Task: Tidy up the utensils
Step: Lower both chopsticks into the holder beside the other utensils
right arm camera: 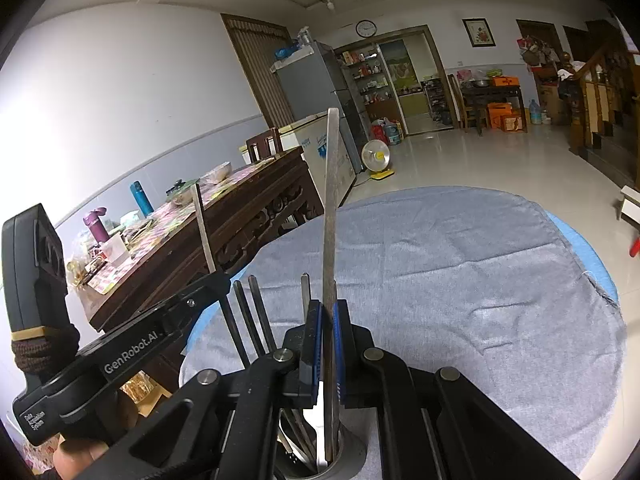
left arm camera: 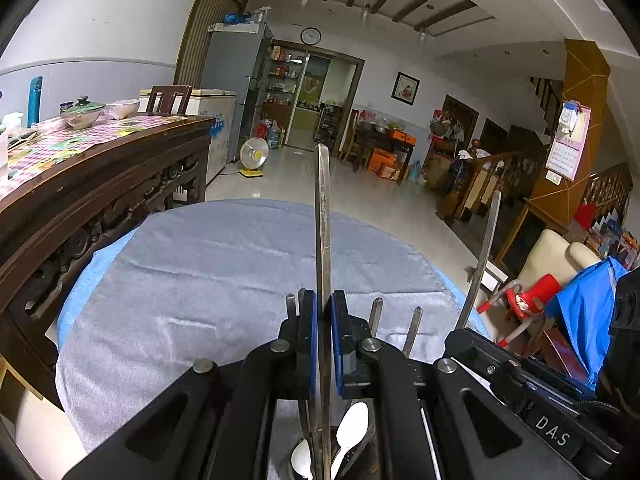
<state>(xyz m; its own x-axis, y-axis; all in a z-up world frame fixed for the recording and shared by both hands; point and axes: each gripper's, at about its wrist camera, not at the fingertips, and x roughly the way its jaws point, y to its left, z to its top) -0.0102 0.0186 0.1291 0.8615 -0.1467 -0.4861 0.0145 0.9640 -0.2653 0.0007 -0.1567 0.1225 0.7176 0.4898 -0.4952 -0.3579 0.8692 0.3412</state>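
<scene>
Nearest, below the jaws of both grippers: a metal utensil holder (right arm camera: 340,466) on the grey cloth (right arm camera: 460,280), w/ white spoons (left arm camera: 352,426) & dark chopstick tips inside.

L gripper (left arm camera: 324,344): jaws nearly closed, blue pads clamped on a long flat metal utensil handle (left arm camera: 322,216) that runs upright between them, lower end down in the holder area.

R gripper (right arm camera: 327,352): same deal, jaws pinched tight on a second metal handle (right arm camera: 332,200), standing up between the pads, its foot in the holder.

Beside the jaws: chopstick ends (right arm camera: 250,312) poke up just L of R gripper's pads; in L view more stick up either side.

Beyond jaws: cloth-covered round table. Further L: dark carved wood table (left arm camera: 100,184) w/ bowls, bottles. Far back: fridge (right arm camera: 316,80), small fan (left arm camera: 254,154), wall clock (left arm camera: 311,36).
</scene>
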